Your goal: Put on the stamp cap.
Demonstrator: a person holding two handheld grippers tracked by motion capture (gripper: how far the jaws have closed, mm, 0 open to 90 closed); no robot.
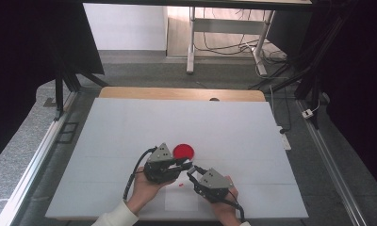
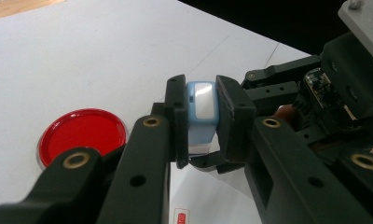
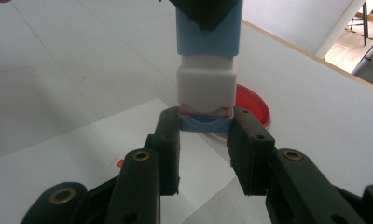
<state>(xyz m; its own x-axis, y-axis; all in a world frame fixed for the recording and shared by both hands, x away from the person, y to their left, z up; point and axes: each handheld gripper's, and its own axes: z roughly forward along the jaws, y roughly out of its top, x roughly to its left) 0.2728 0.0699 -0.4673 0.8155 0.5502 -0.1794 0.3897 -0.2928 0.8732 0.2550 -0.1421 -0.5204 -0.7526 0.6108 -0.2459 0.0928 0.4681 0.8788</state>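
Observation:
A small light-blue and white block [image 2: 202, 105] hangs above the table between the two grippers. My left gripper [image 2: 201, 116] is shut on its blue body, one pad on each side. In the right gripper view the blue body [image 3: 208, 28] runs down into a white section [image 3: 206, 88], then a blue end piece [image 3: 205, 123]. My right gripper [image 3: 205, 127] is shut on that end piece. In the high view the left gripper [image 1: 188, 164] and right gripper [image 1: 192, 171] meet tip to tip near the table's front middle.
A round red dish [image 1: 183, 151] lies flat on the white table [image 1: 130, 132] just behind the grippers, also as the red dish [image 2: 82, 133] left of my left jaws. A paper sheet [image 1: 182, 201] with a small red mark [image 1: 180, 187] lies beneath the hands.

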